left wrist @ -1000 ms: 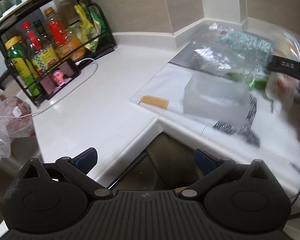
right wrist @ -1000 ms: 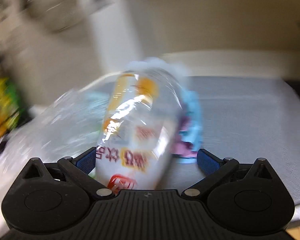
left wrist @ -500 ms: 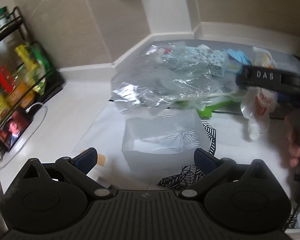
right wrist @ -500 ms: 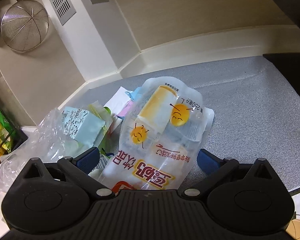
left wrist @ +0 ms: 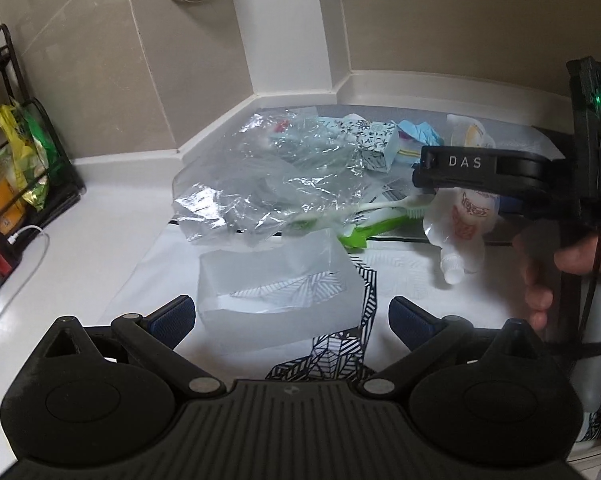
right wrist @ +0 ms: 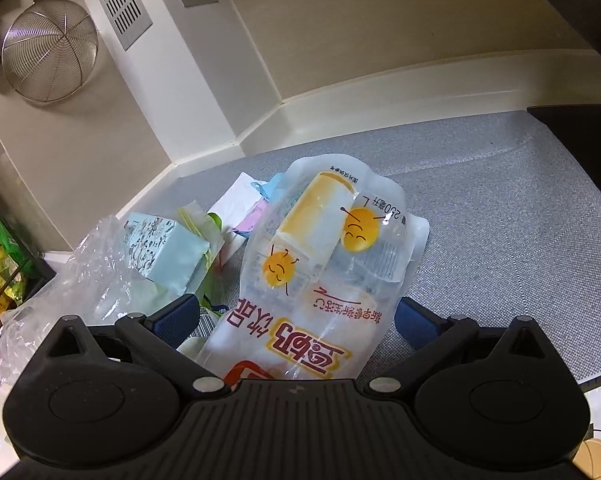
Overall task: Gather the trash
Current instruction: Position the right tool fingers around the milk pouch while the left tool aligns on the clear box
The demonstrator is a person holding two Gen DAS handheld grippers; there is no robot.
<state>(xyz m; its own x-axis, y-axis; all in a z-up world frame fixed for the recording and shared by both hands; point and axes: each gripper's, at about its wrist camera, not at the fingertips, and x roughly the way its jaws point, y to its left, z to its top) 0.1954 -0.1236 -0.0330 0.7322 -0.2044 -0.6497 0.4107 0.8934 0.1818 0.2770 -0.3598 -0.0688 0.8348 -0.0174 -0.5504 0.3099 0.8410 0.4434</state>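
pouch: your right gripper [right wrist: 296, 316] carried the drink pouch [right wrist: 320, 280] — whether the jaws pinched it, can't tell
left gripper [left wrist: 292, 316]: spread, empty
left to do: far pile [left wrist: 300, 168] sat uncollected

Open left hand-held gripper [left wrist: 290, 318], translucent box [left wrist: 276, 280] between fingers, crumpled plastic [left wrist: 260, 188] beyond

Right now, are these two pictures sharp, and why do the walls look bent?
Left wrist view: sharp overall, the fisheye lens bows the wall edges and darkens the corners, and glare glints off the crumpled clear plastic. Right wrist view: also sharp, print on the drink pouch is readable, with the same curved walls and a hanging strainer stretched toward the edge.
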